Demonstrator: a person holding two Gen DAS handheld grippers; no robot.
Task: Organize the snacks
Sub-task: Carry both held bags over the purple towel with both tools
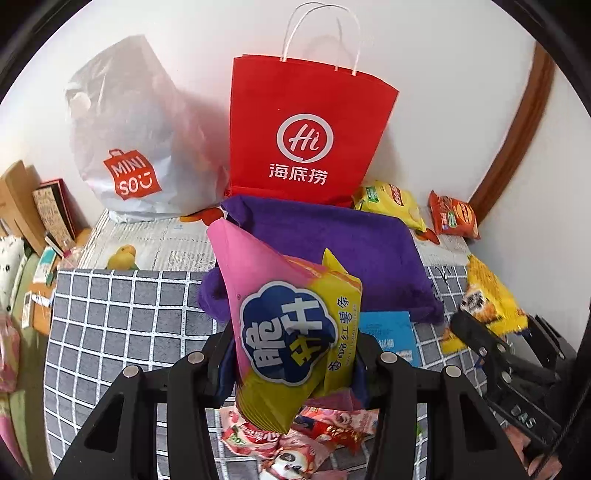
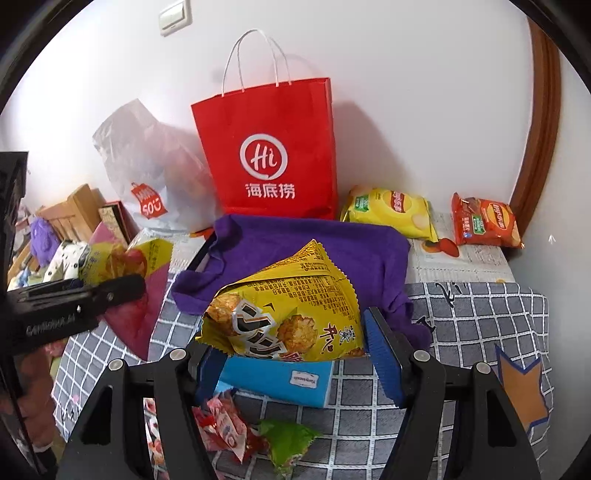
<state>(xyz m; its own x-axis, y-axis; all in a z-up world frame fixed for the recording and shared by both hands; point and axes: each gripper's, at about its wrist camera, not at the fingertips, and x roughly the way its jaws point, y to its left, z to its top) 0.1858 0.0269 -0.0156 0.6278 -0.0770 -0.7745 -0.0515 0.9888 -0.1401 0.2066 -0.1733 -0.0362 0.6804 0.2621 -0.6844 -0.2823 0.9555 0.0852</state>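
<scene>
Left gripper (image 1: pixel 291 354) clamps pink-yellow snack bag (image 1: pixel 291 325) above table's near edge; right gripper (image 2: pixel 295 354) grips yellow snack bag (image 2: pixel 288 314). Only right view shows wall switch (image 2: pixel 175 16).

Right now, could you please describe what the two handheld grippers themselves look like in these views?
Both are black, angular two-finger tools. The left gripper has black linkage arms joined by round silver pins. The right gripper has the same black arms and silver pins, plus blue ribbed pads lining its fingers. White lettering is printed on each gripper's body where the other camera sees it. No cables or sleeves show clearly.
</scene>
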